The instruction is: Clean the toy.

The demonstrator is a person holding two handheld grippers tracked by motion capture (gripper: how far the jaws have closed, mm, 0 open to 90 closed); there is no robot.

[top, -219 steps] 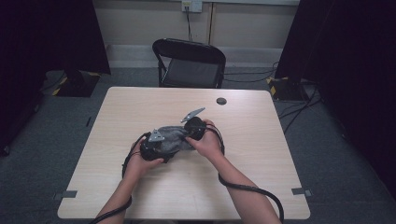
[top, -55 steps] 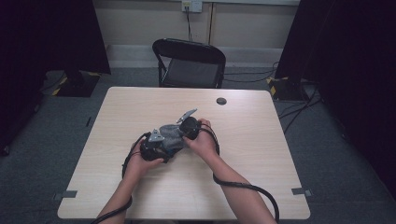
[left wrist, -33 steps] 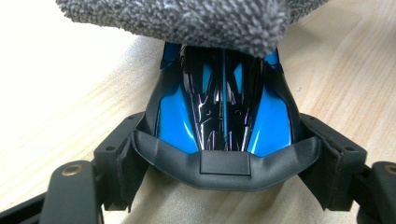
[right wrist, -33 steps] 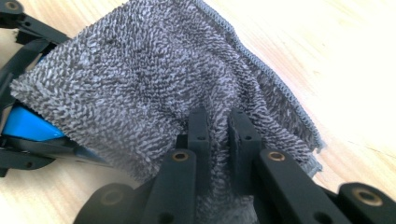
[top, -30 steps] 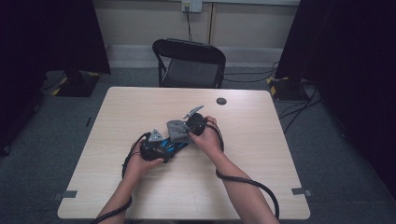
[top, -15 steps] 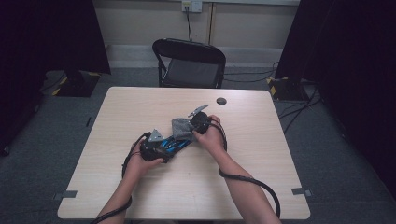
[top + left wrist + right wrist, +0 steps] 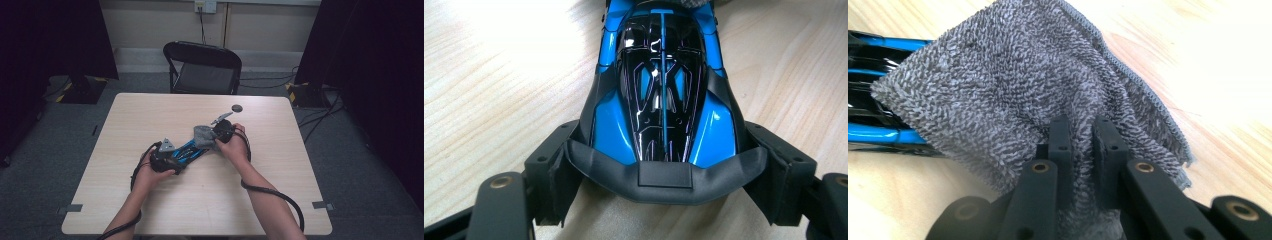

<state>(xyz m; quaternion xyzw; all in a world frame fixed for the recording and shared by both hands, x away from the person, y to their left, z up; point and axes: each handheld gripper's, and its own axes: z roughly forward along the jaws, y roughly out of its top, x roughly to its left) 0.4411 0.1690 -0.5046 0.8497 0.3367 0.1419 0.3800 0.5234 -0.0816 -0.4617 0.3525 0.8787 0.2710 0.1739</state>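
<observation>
A blue and black toy car (image 7: 186, 149) (image 7: 664, 85) lies on the wooden table (image 7: 280, 190). My left gripper (image 7: 162, 157) (image 7: 664, 170) is shut on the car's black rear end, one jaw on each side. My right gripper (image 7: 220, 132) (image 7: 1080, 135) is shut on a grey terry cloth (image 7: 204, 135) (image 7: 1013, 80). The cloth rests over the far end of the car (image 7: 878, 90), whose blue and black body shows past the cloth's edge.
A small dark round disc (image 7: 236, 108) lies on the table beyond my right hand. A black folding chair (image 7: 202, 67) stands behind the far edge. Cables trail from both grippers toward the near edge.
My right gripper has dragged the cloth along the car toward the far right, uncovering more of the blue body. The left gripper and the car have stayed in place.
</observation>
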